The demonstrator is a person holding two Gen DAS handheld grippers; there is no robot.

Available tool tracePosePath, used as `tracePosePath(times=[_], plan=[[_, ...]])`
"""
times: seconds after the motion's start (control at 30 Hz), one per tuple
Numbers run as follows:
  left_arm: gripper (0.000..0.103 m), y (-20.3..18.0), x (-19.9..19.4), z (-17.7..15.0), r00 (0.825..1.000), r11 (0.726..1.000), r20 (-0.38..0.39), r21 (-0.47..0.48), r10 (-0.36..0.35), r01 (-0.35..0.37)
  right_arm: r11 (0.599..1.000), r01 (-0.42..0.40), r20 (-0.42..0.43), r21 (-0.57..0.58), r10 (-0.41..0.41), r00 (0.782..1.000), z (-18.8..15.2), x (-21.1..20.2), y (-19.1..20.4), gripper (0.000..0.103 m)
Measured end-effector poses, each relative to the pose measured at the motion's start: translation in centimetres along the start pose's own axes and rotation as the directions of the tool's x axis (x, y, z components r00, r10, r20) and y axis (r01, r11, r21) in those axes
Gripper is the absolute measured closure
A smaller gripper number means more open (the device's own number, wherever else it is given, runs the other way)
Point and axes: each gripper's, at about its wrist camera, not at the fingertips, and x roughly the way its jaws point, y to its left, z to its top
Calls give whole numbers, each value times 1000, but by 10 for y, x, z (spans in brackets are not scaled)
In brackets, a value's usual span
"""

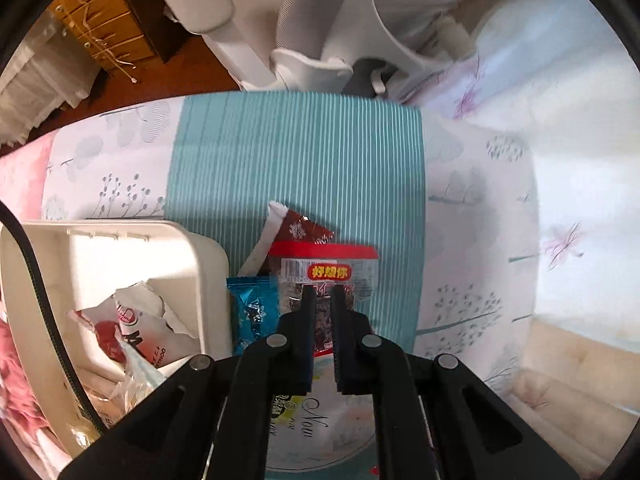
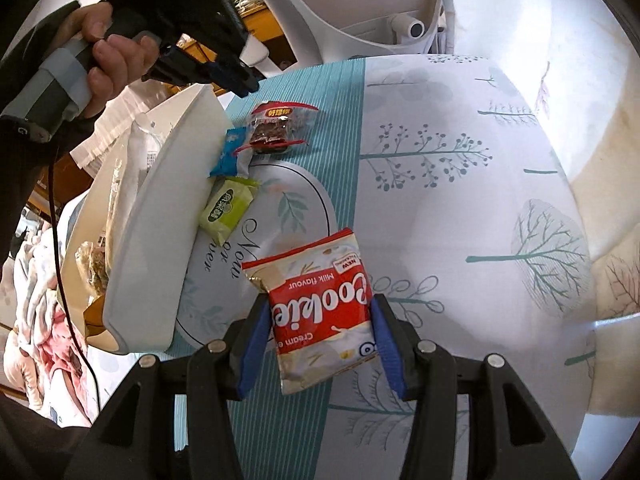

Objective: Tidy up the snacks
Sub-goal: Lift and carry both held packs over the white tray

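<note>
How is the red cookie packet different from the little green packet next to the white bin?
The cookie packet is red and white; the green packet is lime green. The cookie packet looks larger, though it lies nearer the camera. The cookie packet sits between the right gripper's open blue fingers; the green packet lies beside the white bin, with no gripper at it. Both lie flat on the tablecloth.

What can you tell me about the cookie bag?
The cookie bag is a small sealed pouch of shiny plastic film, red across the middle with white ends and big white "Cookie" lettering, plus "Milk flavour" and "Cream" in smaller print. Seen from the right wrist, the print reads upside down. It looks a little puffy and has crimped ends. It sits between the wide-open jaws of the right gripper, the blue pads at its two sides; whether they touch it is unclear. Under it is the tree-patterned cloth.
</note>
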Motion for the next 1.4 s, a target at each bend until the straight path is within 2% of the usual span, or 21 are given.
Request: tracePosePath(times=[0.13, 0.17, 0.3, 0.4, 0.43, 0.73, 0.97, 1.1, 1.27, 1.37, 1.4], plan=[[78, 6, -3, -4, 1000, 999, -25, -41, -10, 9, 1000, -9, 11, 5, 9, 1000, -6, -9, -4, 53], [77, 4, -3, -6, 999, 999, -33, -47, -7, 6, 1000, -11, 13, 7, 11, 1000, -7, -11, -5, 53], [62, -9, 10, -13, 997, 998, -64, -50, 43, -46, 1000, -21, 32, 22, 21, 999, -9, -16, -10, 53], [60, -21, 20, -21, 991, 993, -69, -30, 115, -117, 999, -21, 45, 32, 20, 999, -10, -20, -16, 53], [59, -24, 22, -23, 990, 992, -73, -24, 118, -120, 999, -21, 50, 35, 19, 999, -10, -21, -18, 53], [55, -42, 52, -30, 976, 978, -62, -4, 210, -211, 997, 20, 61, 70, -24, 998, -21, -24, -37, 53], [55, -41, 73, -29, 963, 965, -64, -2, 261, -262, 994, 69, 43, 86, -73, 996, -24, -23, -42, 53], [55, -30, 83, -24, 969, 970, -61, -7, 241, -242, 992, 107, 32, 73, -110, 993, -20, -22, -38, 53], [62, -24, 85, -27, 978, 978, -37, -10, 207, -208, 983, 164, -8, 80, -164, 986, -13, -20, -31, 53], [63, -23, 85, -35, 979, 980, -57, -1, 196, -197, 978, 171, -36, 121, -168, 985, -7, -21, -31, 53], [63, -27, 82, -46, 980, 982, -60, 0, 191, -191, 975, 179, -50, 132, -174, 983, -5, -20, -31, 53]])
